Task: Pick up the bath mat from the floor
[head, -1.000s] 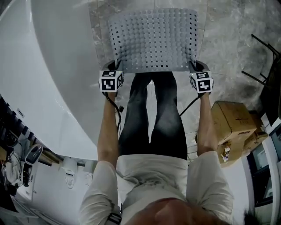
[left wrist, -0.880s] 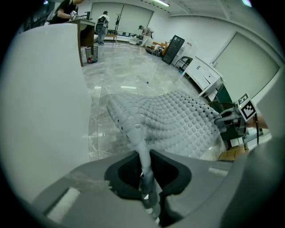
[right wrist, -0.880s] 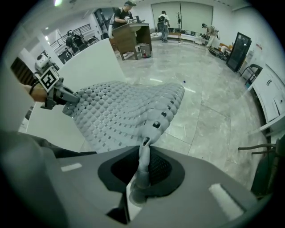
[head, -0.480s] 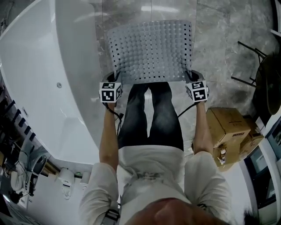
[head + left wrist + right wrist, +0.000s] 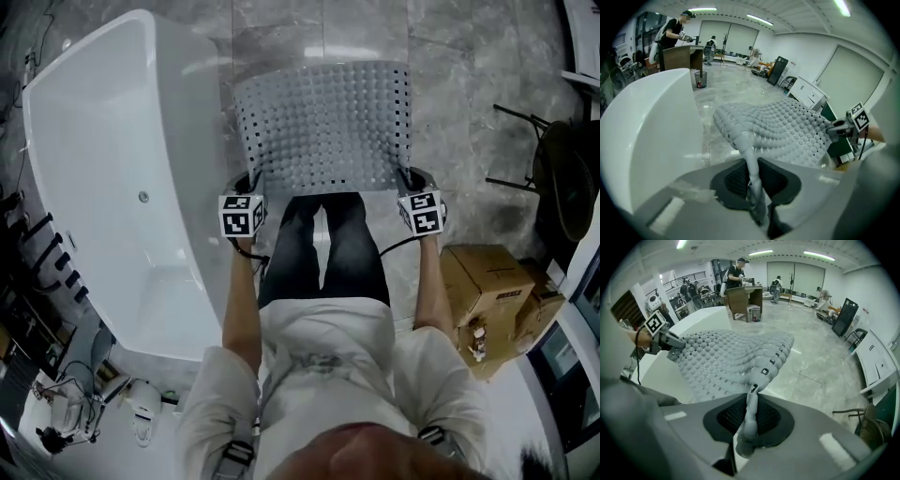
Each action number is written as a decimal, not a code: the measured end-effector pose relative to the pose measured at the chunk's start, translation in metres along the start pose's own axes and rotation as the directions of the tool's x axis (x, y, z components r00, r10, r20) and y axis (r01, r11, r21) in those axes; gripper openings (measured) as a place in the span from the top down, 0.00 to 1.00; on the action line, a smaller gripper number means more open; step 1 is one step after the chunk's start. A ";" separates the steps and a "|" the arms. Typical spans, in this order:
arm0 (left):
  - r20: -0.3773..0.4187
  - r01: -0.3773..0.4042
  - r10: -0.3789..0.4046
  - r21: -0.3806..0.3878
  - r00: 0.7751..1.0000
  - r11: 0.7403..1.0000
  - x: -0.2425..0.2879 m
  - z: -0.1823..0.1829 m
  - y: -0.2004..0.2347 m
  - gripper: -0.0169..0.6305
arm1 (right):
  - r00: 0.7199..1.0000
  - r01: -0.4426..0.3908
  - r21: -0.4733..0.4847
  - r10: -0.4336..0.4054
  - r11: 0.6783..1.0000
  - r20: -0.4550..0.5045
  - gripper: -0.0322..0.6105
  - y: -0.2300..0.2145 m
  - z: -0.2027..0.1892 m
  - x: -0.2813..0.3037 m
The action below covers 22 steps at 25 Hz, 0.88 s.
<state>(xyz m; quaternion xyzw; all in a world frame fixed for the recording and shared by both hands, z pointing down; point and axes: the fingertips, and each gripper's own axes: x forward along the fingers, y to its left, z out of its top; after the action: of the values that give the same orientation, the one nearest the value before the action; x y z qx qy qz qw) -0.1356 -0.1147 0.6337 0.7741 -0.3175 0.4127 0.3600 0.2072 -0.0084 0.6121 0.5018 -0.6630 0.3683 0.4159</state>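
Note:
The grey bath mat, studded with bumps and square holes, hangs stretched between both grippers above the marble floor. My left gripper is shut on the mat's near left corner, and my right gripper is shut on its near right corner. In the left gripper view the mat runs out from the pinched edge at my left gripper, with the right gripper's marker cube at its far side. In the right gripper view the mat spreads from my right gripper toward the left gripper's cube.
A white bathtub stands at the left. Cardboard boxes sit on the floor at the right, with a black chair beyond them. People stand at a desk far back in the room.
Both grippers have risen with the mat still held between them. The floor and the bathtub look farther away, and more of the tub has come into view.

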 end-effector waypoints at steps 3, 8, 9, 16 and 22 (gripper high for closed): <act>0.029 -0.005 0.005 0.001 1.000 1.000 -0.025 0.013 -0.004 0.90 | 0.999 0.013 0.005 -0.013 1.000 0.031 0.89 0.005 0.013 -0.025; 0.085 -0.009 0.007 0.019 0.996 1.000 -0.068 0.041 -0.016 0.90 | 0.997 0.035 -0.018 -0.034 0.999 0.076 0.89 0.012 0.038 -0.072; 0.097 -0.010 0.008 0.025 0.995 1.000 -0.077 0.047 -0.016 0.90 | 0.996 0.040 -0.025 -0.037 0.999 0.086 0.89 0.013 0.044 -0.080; 0.182 -0.021 0.010 0.056 0.983 0.998 -0.131 0.088 -0.026 0.90 | 0.985 0.072 -0.039 -0.065 0.997 0.160 0.89 0.018 0.083 -0.140; 0.261 -0.028 0.006 0.083 0.965 0.996 -0.178 0.122 -0.034 0.90 | 0.969 0.106 -0.049 -0.093 0.993 0.228 0.89 0.021 0.116 -0.188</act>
<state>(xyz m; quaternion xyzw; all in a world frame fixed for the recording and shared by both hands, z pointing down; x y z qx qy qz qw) -0.1398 -0.1612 0.4208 0.8336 -0.3507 0.3238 0.2779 0.1936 -0.0413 0.3926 0.5599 -0.6908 0.2674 0.3712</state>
